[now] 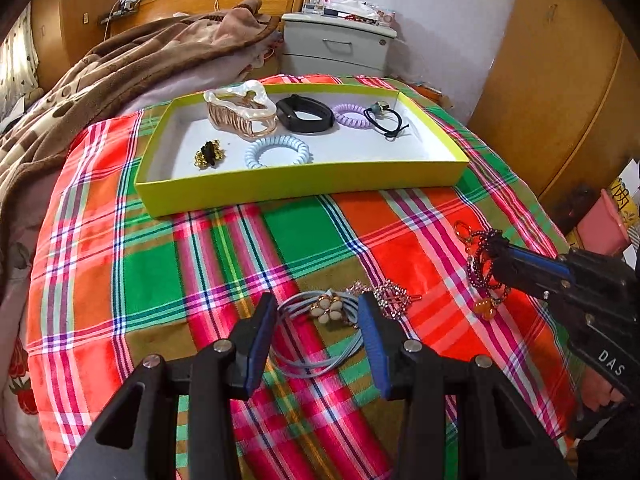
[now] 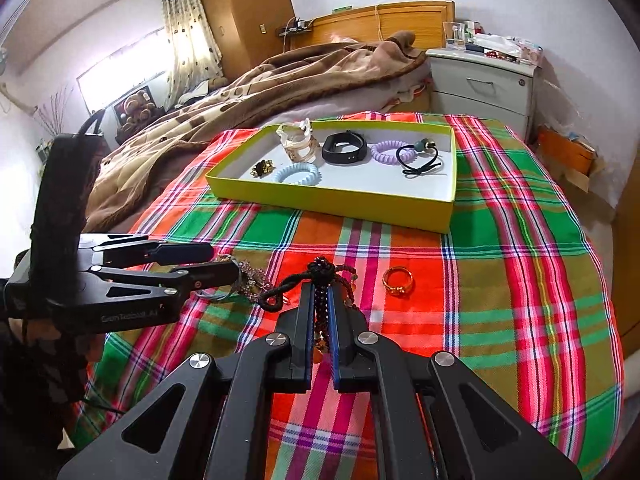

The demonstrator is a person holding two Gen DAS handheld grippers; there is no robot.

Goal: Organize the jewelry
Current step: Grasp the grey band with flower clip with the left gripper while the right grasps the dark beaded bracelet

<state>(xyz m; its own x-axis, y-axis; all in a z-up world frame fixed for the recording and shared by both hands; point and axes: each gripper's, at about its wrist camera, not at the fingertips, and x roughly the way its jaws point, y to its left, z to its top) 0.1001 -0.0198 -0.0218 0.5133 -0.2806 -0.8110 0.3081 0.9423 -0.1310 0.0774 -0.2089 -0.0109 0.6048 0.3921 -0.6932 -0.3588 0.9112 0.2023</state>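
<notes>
Left gripper (image 1: 318, 320) held low over plaid cloth (image 1: 168, 272), jaws spread either side of grey-blue cord hair tie with flower charm (image 1: 326, 309); contact cannot be told. Rhinestone chain (image 1: 390, 294) just beside it. Right gripper (image 1: 500, 254) seen at right, closed on dark beaded bracelet (image 1: 486, 276). Yellow-green tray (image 1: 304, 186) beyond, hair accessories inside.

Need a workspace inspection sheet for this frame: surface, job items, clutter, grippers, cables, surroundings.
Surface: plaid cloth over bed.
Job's things: yellow tray holds hair claw, black band, purple coil tie, blue coil tie, black elastic, gold-black clip. On cloth: flower hair tie, beaded bracelet, gold ring.
Clutter: nothing seen.
Grippers: left gripper open around flower hair tie; right gripper shut on beaded bracelet.
Cables: nothing seen on the surface.
Surroundings: brown blanket, nightstand.
</notes>
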